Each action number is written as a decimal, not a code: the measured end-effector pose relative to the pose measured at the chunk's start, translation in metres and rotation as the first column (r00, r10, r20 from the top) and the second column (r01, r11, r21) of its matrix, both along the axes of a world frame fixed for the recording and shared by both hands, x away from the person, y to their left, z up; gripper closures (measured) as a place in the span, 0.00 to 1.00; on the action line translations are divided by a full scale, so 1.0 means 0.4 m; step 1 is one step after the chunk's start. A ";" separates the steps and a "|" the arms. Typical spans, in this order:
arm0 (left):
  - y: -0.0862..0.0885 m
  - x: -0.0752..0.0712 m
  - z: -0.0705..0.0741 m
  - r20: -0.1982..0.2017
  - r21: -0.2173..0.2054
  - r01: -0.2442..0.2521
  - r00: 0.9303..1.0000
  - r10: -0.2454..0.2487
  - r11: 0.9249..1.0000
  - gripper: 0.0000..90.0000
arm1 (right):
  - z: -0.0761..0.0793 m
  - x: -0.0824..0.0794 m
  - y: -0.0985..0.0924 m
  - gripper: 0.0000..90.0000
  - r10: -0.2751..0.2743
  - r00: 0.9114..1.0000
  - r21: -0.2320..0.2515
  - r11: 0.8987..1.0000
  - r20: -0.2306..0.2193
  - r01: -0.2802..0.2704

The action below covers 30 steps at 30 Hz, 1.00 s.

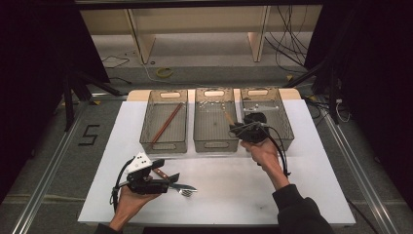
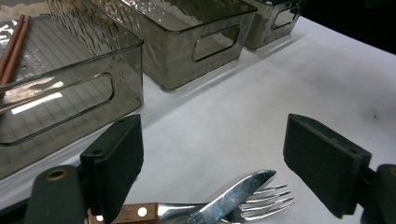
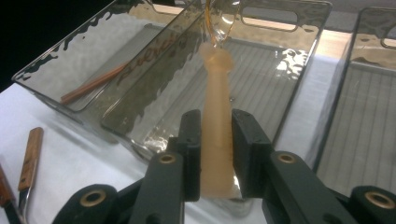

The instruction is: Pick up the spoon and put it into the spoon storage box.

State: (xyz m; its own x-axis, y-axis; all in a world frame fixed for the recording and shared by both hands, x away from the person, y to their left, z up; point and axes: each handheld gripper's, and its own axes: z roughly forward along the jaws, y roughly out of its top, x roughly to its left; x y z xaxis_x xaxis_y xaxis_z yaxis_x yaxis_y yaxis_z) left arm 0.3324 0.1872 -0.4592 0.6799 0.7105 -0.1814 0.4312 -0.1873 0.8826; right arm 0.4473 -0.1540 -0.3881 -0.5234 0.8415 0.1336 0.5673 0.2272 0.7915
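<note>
A cutlery-sorting step is in hand. A pale, translucent handled utensil (image 3: pixel 215 126) is clamped between the jaws of the right gripper (image 3: pixel 215 154); its far end is too glary to name. It is held over the middle bin (image 3: pixel 261 60), slanting down toward the floor of that bin.

The chopsticks (image 1: pixel 167 123) are seen in the bin to the left of the middle bin (image 1: pixel 215 126), and the bin to its right holds a metal piece.

On the person's side of the middle bin, the left gripper (image 2: pixel 212 154) is held with its jaws apart, low over a knife (image 2: pixel 233 198) and a fork (image 2: pixel 261 205) that lie crossed on the white table (image 2: pixel 261 107).

Next, it is judged, the utensil must be lowered into the middle bin and released.
</note>
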 end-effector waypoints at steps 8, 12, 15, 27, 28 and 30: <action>0.003 -0.001 0.002 0.004 -0.010 0.002 1.000 -0.002 1.000 0.22 | 0.007 0.036 0.035 0.83 -0.001 1.000 0.001 1.000 -0.008 0.001; 0.002 -0.001 0.002 0.006 -0.016 -0.002 1.000 0.002 1.000 0.22 | 0.009 0.050 0.049 0.83 -0.001 1.000 -0.006 1.000 -0.011 0.001; 0.003 -0.001 0.001 0.004 -0.011 0.001 1.000 -0.001 1.000 0.22 | 0.010 0.061 0.054 0.83 -0.006 1.000 -0.004 1.000 -0.015 0.006; 0.001 -0.001 -0.001 0.005 -0.011 0.002 1.000 -0.002 1.000 0.22 | 0.008 0.097 0.073 0.83 -0.023 0.999 -0.009 1.000 -0.041 0.023; 0.001 -0.001 -0.001 0.006 -0.011 0.002 1.000 -0.002 1.000 0.22 | 0.007 0.099 0.074 0.83 -0.023 0.999 -0.011 1.000 -0.043 0.022; 0.003 -0.001 0.000 0.008 -0.008 0.002 1.000 -0.002 1.000 0.22 | 0.006 0.103 0.077 0.83 -0.023 0.999 -0.016 1.000 -0.048 0.022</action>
State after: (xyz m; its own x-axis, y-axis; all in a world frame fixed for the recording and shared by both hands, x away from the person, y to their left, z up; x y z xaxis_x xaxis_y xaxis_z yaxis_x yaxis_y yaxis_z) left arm 0.3322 0.1883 -0.4592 0.6827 0.7077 -0.1818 0.4239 -0.1811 0.8874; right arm 0.4885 -0.1231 -0.3856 -0.4973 0.8554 0.1450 0.6102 0.2260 0.7593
